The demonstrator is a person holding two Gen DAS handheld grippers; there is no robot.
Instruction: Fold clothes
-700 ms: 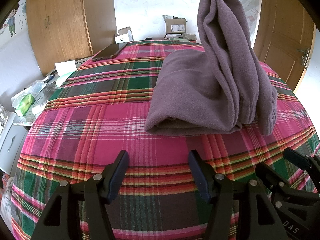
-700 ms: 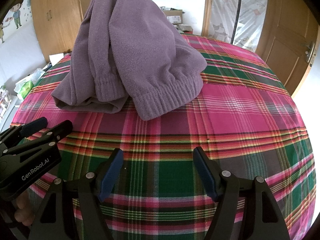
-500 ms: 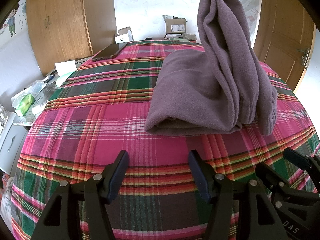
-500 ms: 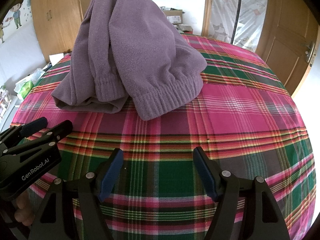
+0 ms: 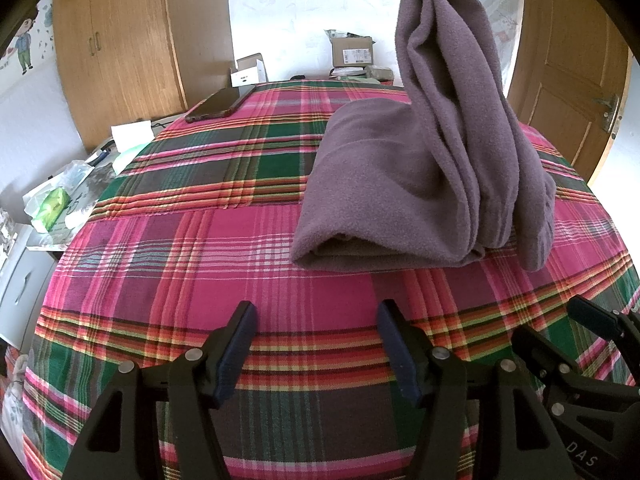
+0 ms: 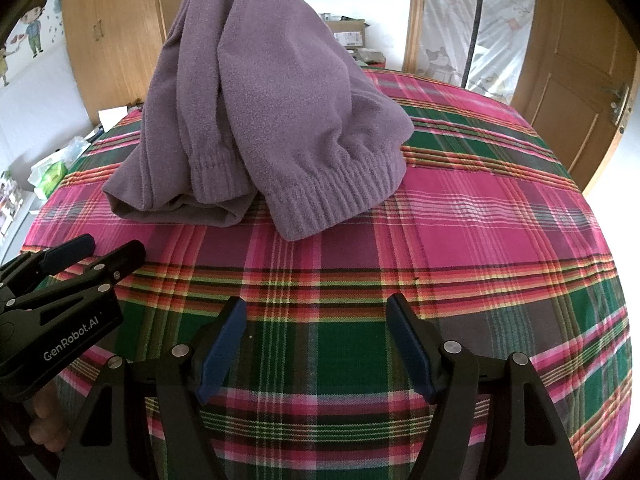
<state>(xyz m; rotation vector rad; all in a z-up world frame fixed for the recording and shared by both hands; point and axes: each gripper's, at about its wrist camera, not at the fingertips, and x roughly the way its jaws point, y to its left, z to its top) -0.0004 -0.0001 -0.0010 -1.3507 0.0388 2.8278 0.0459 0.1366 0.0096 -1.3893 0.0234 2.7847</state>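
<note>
A purple fleece garment (image 5: 404,184) lies partly folded on the plaid-covered table (image 5: 200,248). Part of it rises upward out of the top of both views, and what holds it there is hidden. Its ribbed cuffs (image 6: 340,196) hang down at the near side in the right wrist view. My left gripper (image 5: 316,320) is open and empty, a short way in front of the garment's folded edge. My right gripper (image 6: 314,316) is open and empty, in front of the cuffs. Each gripper shows in the other's view, the right one (image 5: 560,336) and the left one (image 6: 96,250).
A dark phone (image 5: 220,102) lies at the table's far left corner. Cardboard boxes (image 5: 352,52) stand beyond the far edge. Bags and packets (image 5: 56,204) sit on a low surface to the left. A wooden wardrobe (image 5: 132,40) and a door (image 5: 576,72) stand behind.
</note>
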